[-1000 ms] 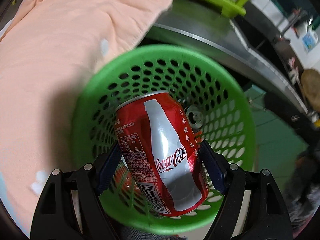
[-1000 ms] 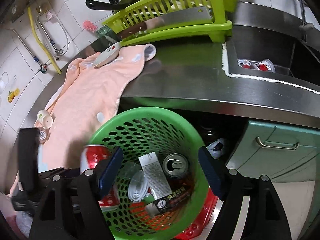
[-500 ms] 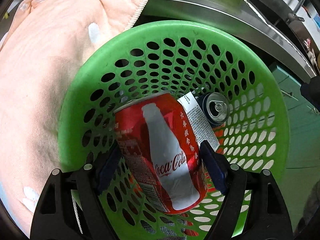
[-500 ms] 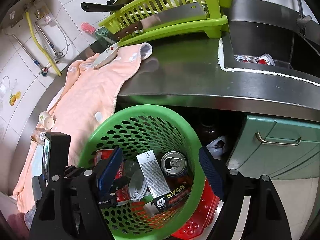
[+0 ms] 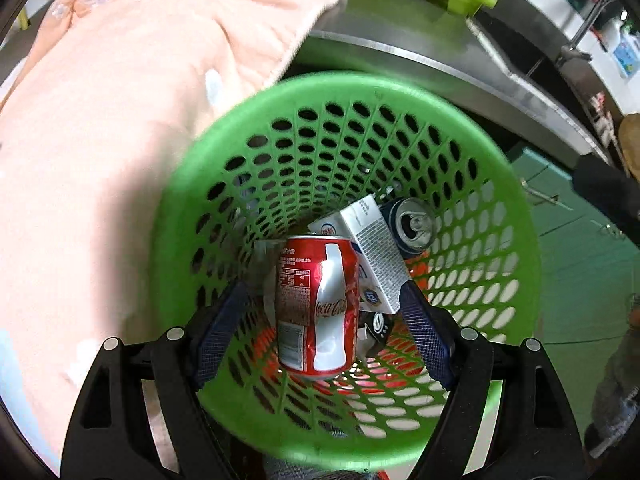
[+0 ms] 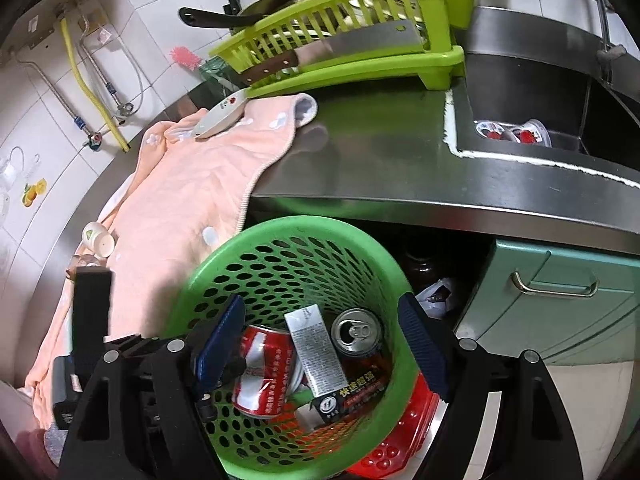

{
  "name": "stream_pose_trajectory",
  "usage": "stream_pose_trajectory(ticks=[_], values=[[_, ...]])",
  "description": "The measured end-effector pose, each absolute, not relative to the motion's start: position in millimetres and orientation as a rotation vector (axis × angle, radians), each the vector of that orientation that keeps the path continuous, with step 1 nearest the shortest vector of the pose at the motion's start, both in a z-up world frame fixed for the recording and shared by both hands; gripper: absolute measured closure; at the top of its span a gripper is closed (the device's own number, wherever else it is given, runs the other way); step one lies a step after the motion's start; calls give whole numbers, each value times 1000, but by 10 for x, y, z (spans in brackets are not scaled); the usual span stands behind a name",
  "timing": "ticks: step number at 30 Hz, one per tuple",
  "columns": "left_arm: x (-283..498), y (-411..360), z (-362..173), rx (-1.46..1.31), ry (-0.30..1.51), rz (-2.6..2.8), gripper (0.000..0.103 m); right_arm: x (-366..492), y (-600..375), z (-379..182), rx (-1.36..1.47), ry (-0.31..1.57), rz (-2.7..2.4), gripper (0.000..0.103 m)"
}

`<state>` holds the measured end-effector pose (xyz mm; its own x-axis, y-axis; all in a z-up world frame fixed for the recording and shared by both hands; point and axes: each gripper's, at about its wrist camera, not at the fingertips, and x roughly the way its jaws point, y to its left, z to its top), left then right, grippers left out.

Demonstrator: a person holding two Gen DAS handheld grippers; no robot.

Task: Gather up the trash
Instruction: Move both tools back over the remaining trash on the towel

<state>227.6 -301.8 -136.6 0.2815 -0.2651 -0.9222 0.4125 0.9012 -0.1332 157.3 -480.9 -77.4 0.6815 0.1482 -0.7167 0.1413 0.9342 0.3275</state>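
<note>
The green perforated basket (image 5: pixel 516 264) is sitting below the steel counter edge. Inside it, the red cola can (image 5: pixel 318 304), white bottle printed on its shiny side, is lying among other trash. Both the left gripper (image 5: pixel 324 320) and the right gripper (image 6: pixel 320 344) are hanging over the basket, jaws spread, gripping nothing.

Two drink cans (image 6: pixel 264 368) (image 6: pixel 358 334) and one carton (image 6: pixel 316 350) inside one green basket (image 6: pixel 288 228), plus one peach towel (image 6: pixel 192 196), one dish rack (image 6: pixel 344 56), one cleaver (image 6: pixel 340 48).
</note>
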Motion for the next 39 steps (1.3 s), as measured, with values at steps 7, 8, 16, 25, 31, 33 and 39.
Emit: stream_pose_trajectory(ticks=[7,8,16,25,31,33,39], values=[[2047,-2429,-845,89,1084,-435,24,1655,-4419,-571,315,811,87,27],[2037,-2353,-798,83,1071,-420,24,1675,-4351,-552,306,811,100,27],[1920,-1360,-400,-31,992,-283,24,2005,-3517,-390,217,822,249,27],[1928,-143,-241,-178,943,-91,25,2518,-2484,-299,126,839,415,27],[1901,457,-266,-248,933,-3,24,3007,-1752,-252,48,843,561,27],[1869,610,-282,-265,932,20,25,3163,-1527,-249,3,835,593,27],[1851,981,-344,-318,930,76,25,3686,-981,-302,-32,839,696,27]])
